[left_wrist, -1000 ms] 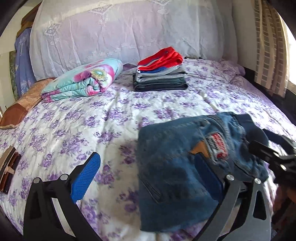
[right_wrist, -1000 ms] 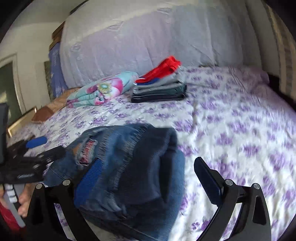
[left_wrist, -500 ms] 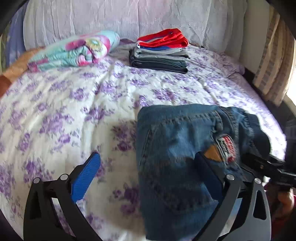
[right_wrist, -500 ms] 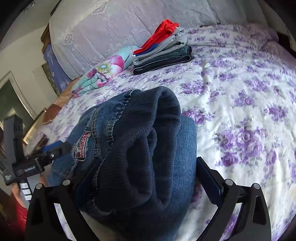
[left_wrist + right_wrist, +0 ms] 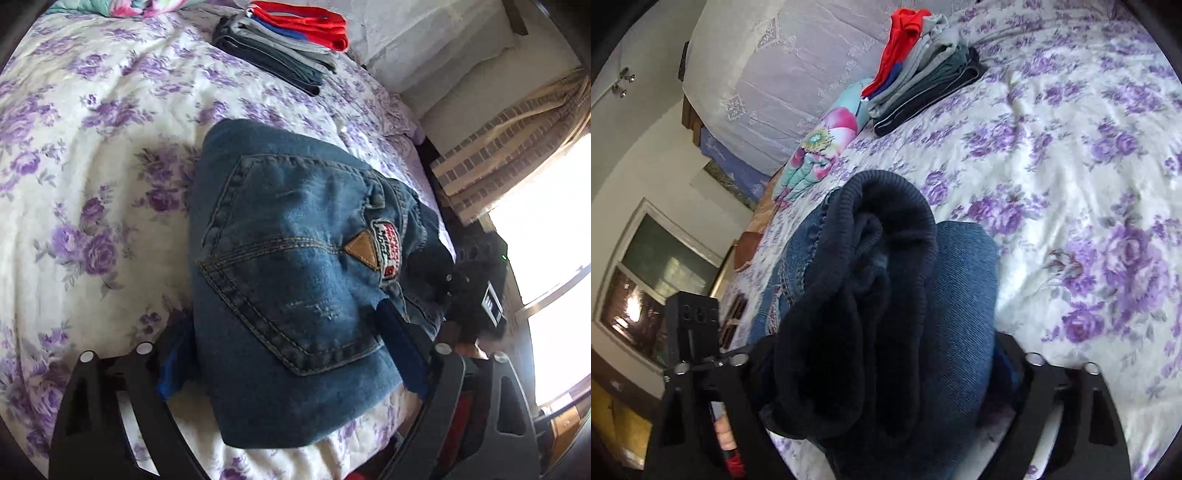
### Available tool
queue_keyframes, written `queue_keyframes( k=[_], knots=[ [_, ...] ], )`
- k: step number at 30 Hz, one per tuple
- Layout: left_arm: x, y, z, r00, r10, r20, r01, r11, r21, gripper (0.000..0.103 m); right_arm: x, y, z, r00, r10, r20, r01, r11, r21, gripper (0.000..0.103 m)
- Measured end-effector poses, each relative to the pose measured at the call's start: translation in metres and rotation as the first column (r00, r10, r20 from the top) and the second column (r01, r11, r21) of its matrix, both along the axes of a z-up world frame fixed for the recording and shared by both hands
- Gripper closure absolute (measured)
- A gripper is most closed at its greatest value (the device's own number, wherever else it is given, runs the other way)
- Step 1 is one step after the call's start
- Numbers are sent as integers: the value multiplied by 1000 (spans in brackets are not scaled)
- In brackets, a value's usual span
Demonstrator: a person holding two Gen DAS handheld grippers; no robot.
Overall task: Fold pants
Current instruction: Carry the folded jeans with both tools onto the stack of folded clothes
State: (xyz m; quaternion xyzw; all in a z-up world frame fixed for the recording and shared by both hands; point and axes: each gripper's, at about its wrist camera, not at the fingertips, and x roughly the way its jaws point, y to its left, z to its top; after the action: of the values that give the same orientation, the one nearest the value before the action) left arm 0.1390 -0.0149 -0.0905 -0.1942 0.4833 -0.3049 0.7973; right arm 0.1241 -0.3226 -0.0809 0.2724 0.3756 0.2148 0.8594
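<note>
On the bed: folded jeans [image 5: 295, 280] lie on the floral sheet [image 5: 92, 147], near its lower edge, well apart from the pile [image 5: 284, 44] by the headboard.
Jeans and left gripper [image 5: 288, 350]: the bundle sits between the two fingers, back pocket and patch facing up; its near edge reaches down past the fingertips.
Left jaws: spread wide, one blue pad [image 5: 173, 369] against the left side of the bundle, the other pad against the right side by the patch; whether they squeeze the cloth or only flank it, I cannot tell.
Jeans and right gripper [image 5: 886, 369]: the dark ribbed waistband [image 5: 871, 280] and the denim [image 5: 964, 302] fill the gap between the fingers.
Right jaws: wide apart with the bundle between them; the pads are hidden by the cloth, so whether they clench it I cannot tell.
Left view only: pocket stitching, leather tab, curtain [image 5: 517, 136] and bright window at the right, and the right gripper's black body beyond the patch.
Right view only: rolled floral blanket [image 5: 820, 151] beside the pile, the lace headboard cover [image 5: 783, 66], and the left gripper's black body at lower left.
</note>
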Motion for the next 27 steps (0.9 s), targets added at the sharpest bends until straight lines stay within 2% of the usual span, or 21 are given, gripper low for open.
queue_keyframes(
  k=[1, 3, 7, 10, 17, 20, 23, 25, 27],
  knots=[
    [0, 0, 2, 1000, 10, 16, -10, 1000, 10, 23, -3, 1, 1, 1000, -12, 22, 12, 1000, -7, 26],
    [-6, -4, 14, 997, 23, 75, -27, 998, 49, 35, -7, 3, 6, 998, -20, 55, 22, 999, -33, 35],
    [0, -6, 45, 988, 15, 156, -31, 995, 100, 41, 5, 3, 29, 996, -25, 90, 28, 999, -32, 41],
    [29, -8, 71, 976, 9, 217, -36, 992, 120, 41, 34, 1, 56, 989, -25, 145, 32, 998, -48, 42],
    [141, -18, 121, 952, 62, 298, -109, 984, 144, 41, 140, -13, 107, 973, -70, 221, 82, 996, -47, 42],
    [191, -25, 126, 950, 92, 298, -144, 977, 155, 41, 188, -21, 112, 972, -91, 218, 101, 994, -34, 42],
    [233, -35, 119, 946, 125, 299, -184, 967, 179, 41, 238, -29, 104, 974, -116, 193, 121, 992, -19, 42],
    [259, -42, 104, 950, 137, 281, -197, 960, 199, 41, 270, -34, 92, 978, -136, 157, 142, 989, -27, 42],
    [281, -48, 78, 961, 152, 233, -202, 956, 213, 39, 293, -36, 68, 982, -151, 109, 158, 986, -53, 42]
  ],
)
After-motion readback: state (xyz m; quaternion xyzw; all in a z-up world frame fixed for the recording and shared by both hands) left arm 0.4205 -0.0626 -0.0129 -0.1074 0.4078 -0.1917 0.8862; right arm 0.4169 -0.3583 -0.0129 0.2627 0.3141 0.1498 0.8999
